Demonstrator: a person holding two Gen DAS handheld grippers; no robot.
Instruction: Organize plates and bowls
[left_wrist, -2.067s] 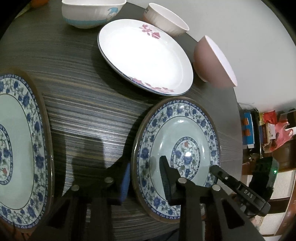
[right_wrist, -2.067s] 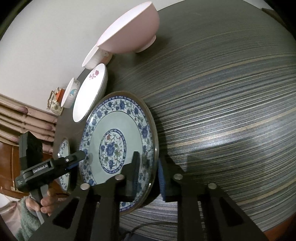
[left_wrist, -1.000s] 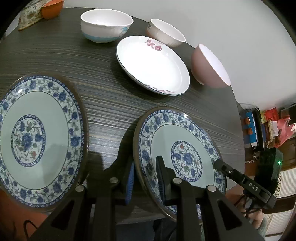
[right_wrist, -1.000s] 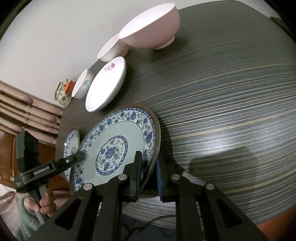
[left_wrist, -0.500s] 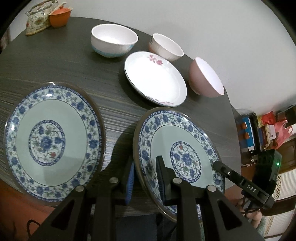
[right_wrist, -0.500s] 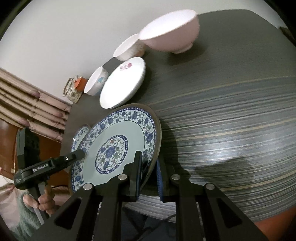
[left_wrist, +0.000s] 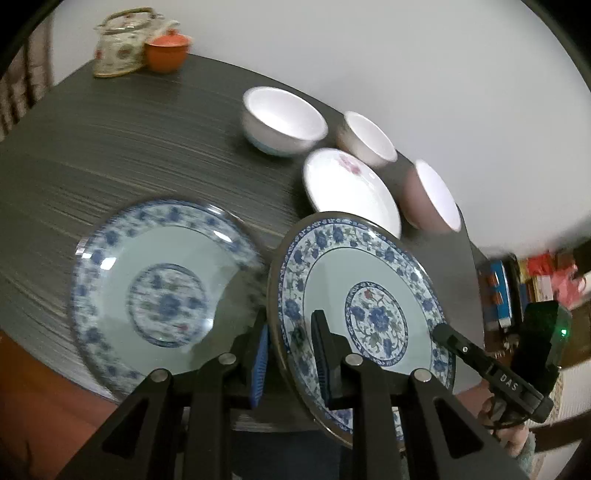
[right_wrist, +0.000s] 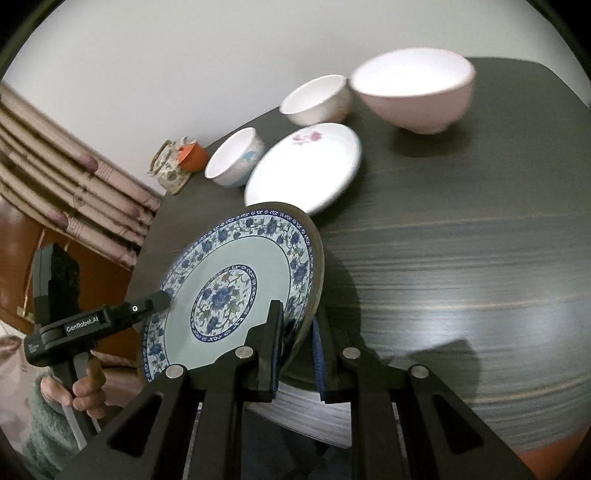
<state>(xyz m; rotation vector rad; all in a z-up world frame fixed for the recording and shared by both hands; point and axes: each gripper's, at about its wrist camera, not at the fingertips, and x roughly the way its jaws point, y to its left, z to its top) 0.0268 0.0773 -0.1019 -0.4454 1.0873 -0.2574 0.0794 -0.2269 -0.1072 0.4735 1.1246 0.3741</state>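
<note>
Both grippers hold one blue-and-white floral plate (left_wrist: 369, 306) by opposite rims, lifted off the dark round table (left_wrist: 110, 147). My left gripper (left_wrist: 290, 354) is shut on its left rim. My right gripper (right_wrist: 297, 350) is shut on its right rim; the plate also shows in the right wrist view (right_wrist: 236, 291). A second matching plate (left_wrist: 162, 291) lies on the table to the left, near the front edge. A white plate with a pink flower (left_wrist: 351, 192) lies further back. Three bowls stand behind it: a white and blue one (left_wrist: 282, 122), a white one (left_wrist: 367, 144) and a pink one (left_wrist: 430, 195).
A patterned teapot (left_wrist: 118, 44) and an orange lidded cup (left_wrist: 166, 53) stand at the far left of the table. A white wall runs behind the table. Curtains (right_wrist: 66, 177) hang at the left in the right wrist view. Shelves with clutter (left_wrist: 524, 280) are at right.
Both grippers have risen with the plate, lifting it off the table and pulling back; more of the table, the second plate and the teapot have come into view.
</note>
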